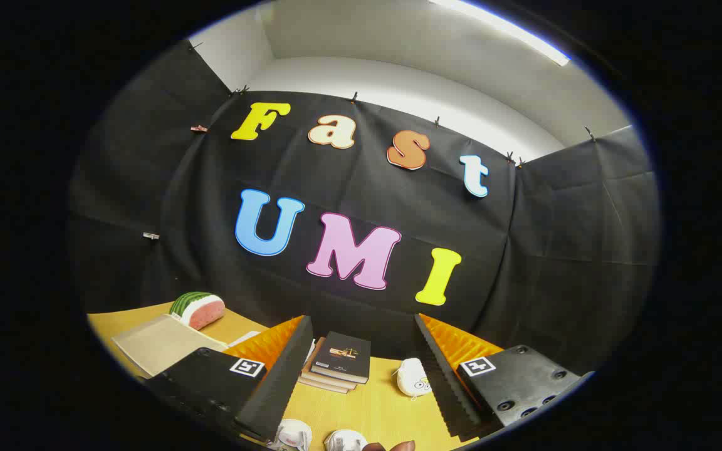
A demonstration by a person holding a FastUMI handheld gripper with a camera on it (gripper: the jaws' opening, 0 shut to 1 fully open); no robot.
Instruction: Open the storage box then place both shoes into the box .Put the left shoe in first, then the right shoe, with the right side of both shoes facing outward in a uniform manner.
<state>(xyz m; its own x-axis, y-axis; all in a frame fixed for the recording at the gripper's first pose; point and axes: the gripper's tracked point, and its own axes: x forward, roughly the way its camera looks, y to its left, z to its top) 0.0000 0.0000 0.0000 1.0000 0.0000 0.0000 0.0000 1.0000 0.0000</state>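
My gripper point(364, 369) is held high above a yellow wooden table point(373, 407), its two fingers wide apart with nothing between them: it is open. Far below, near the fingers' base, two white shoes point(292, 435) point(345, 440) lie side by side on the table, partly cut off. A fingertip of a person's hand point(392, 446) shows beside the right one. I see no storage box here.
A stack of dark books point(339, 363) lies on the table between the fingers. A small white round toy point(412, 378) sits beside the right finger. A watermelon-slice toy point(198, 309) and a beige flat board point(160, 341) lie left of the left finger.
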